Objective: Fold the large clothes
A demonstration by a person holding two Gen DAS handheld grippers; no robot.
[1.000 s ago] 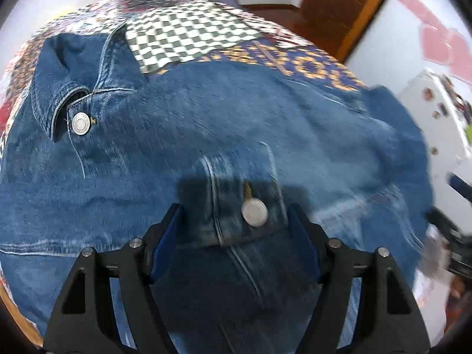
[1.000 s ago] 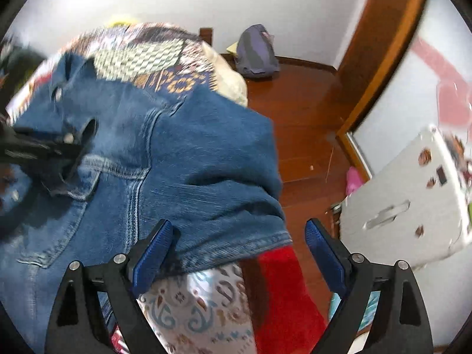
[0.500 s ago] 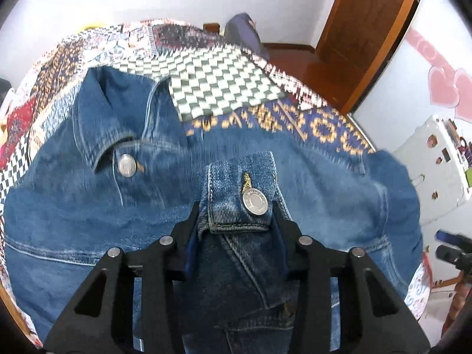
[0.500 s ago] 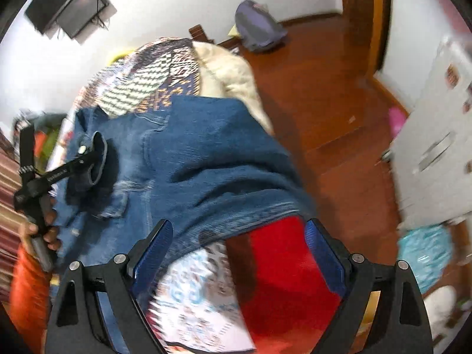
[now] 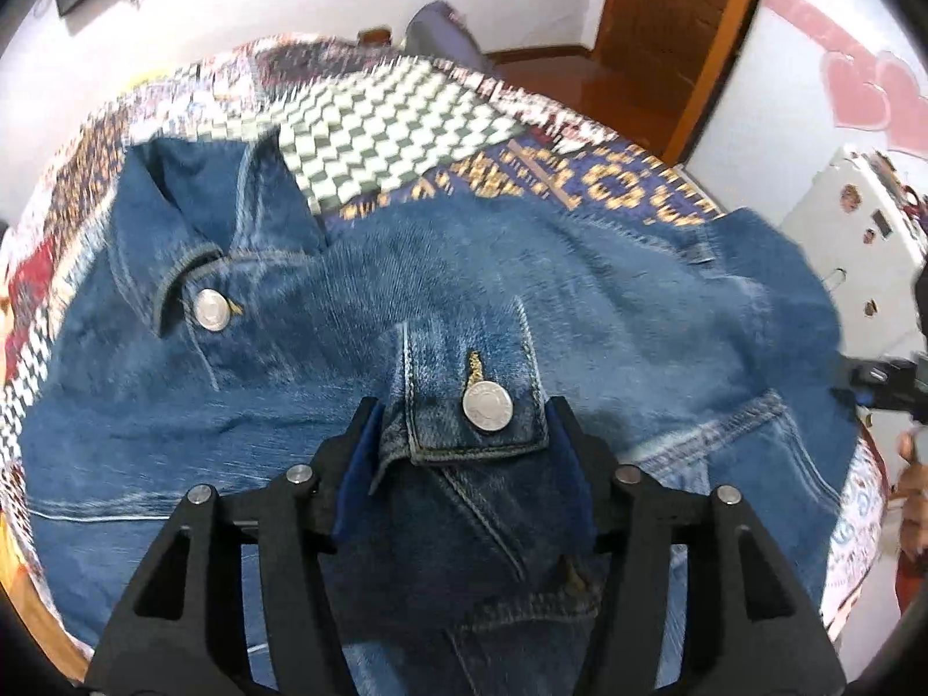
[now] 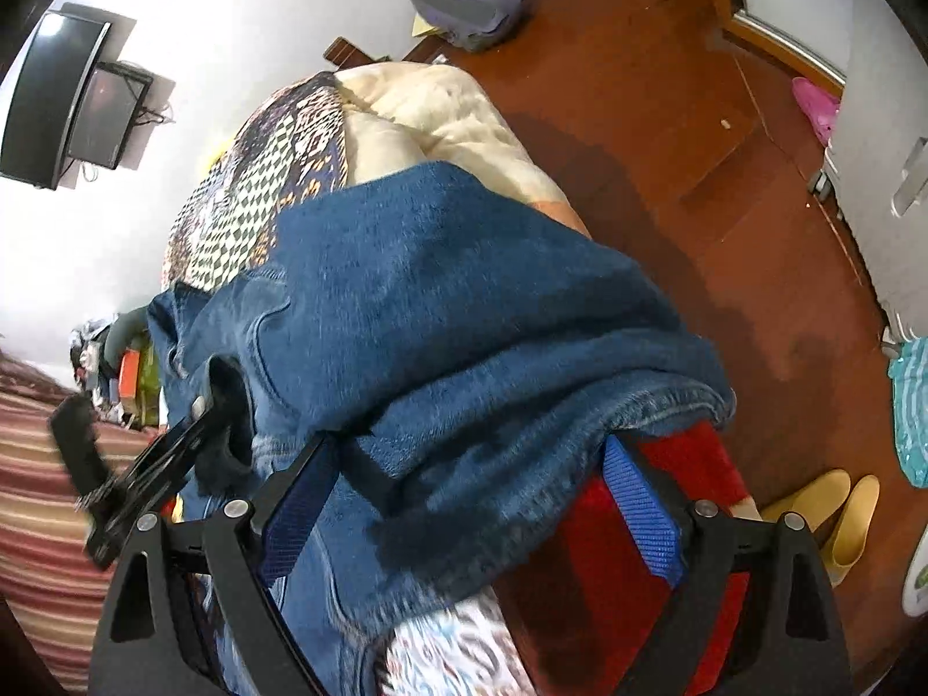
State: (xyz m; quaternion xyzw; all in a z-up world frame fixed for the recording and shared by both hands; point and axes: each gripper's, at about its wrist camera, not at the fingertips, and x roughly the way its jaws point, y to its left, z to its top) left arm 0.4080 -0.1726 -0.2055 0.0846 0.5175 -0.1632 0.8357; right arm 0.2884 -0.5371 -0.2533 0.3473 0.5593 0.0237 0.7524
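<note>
A blue denim jacket (image 5: 609, 290) lies spread over a patchwork quilt (image 5: 394, 116) on the bed, collar at the upper left. My left gripper (image 5: 464, 452) has the buttoned sleeve cuff (image 5: 470, 383) between its blue pads, raised off the jacket. Its jaws are opening, with the pads still at the cuff's edges. In the right wrist view the jacket (image 6: 464, 301) hangs over the bed's corner. My right gripper (image 6: 464, 499) stands open around its lower hem, pads apart from the cloth. The left gripper (image 6: 203, 412) shows there at the left with the cuff.
A red cloth (image 6: 667, 522) hangs under the hem at the bed's corner. Beyond lie a wooden floor (image 6: 667, 145), a grey bag (image 6: 464, 0), yellow slippers (image 6: 835, 516) and a white cabinet (image 5: 858, 232). A screen (image 6: 58, 98) hangs on the wall.
The left jaws closed on the cuff, lifted it, then widened a little. The right gripper rolled and sank toward the jacket's hem, which now lies between its open fingers.
</note>
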